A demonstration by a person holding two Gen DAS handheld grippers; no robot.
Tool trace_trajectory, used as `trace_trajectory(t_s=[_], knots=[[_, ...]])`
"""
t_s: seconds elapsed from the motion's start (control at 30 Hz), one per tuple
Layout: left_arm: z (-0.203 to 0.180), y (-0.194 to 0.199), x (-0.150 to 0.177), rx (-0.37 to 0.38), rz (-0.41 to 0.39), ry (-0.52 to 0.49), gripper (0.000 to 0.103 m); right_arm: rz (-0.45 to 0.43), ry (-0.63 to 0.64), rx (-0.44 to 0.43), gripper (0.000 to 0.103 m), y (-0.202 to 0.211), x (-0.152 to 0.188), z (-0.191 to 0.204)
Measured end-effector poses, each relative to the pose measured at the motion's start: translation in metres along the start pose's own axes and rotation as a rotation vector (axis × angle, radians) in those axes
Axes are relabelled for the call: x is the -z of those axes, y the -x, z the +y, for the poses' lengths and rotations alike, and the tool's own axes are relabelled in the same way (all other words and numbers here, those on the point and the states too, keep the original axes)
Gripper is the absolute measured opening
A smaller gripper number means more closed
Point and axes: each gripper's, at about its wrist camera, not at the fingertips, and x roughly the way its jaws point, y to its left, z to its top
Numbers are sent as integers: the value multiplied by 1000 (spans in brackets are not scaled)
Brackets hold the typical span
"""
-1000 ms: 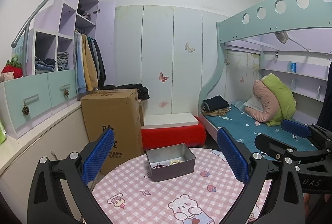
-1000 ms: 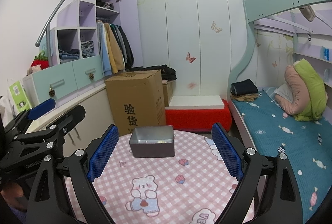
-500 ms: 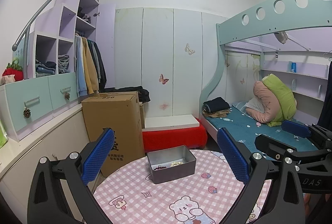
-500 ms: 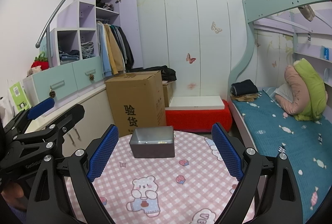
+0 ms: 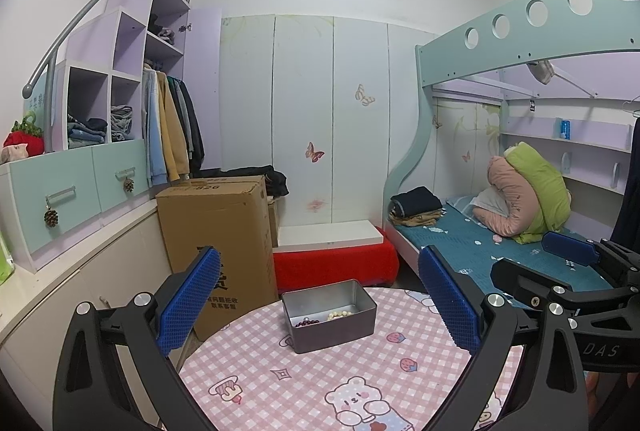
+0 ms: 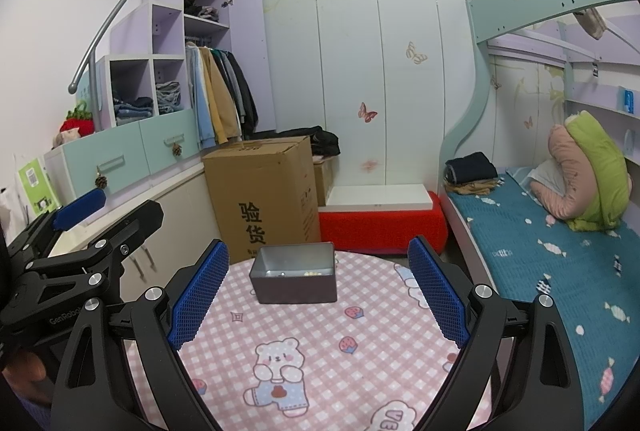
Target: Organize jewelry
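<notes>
- Tabletop: round, covered with a pink checked cloth printed with bears and strawberries.
- Metal tin: one, rectangular, open-topped, standing upright at the far edge of the tabletop. In the left wrist view its long axis runs left-near to right-far; in the right wrist view it lies almost straight left to right.
- Contents of the tin: two pieces counted, lying side by side on its floor. Dark red beads sit to the left, pale cream beads to the right. The individual beads are too small to count.
- Left gripper: jaws spread wide apart, holding nothing, held above the near part of the tabletop with the tin showing between the blue pads.
- Right gripper: jaws likewise wide apart and empty, near side of the tin, not touching it.
- Each gripper appears at the edge of the other's view.
- Surroundings: one cardboard box stands on the floor beyond the tabletop, left of a red bench; a bunk bed lies to the right.
</notes>
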Motion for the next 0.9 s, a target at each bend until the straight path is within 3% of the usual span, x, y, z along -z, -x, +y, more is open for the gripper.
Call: trace_trajectory(t_s=[0.9], knots=[[-3,0,-4,-1,0,-10,96,-1,-9,4,88,2,-1,-1]])
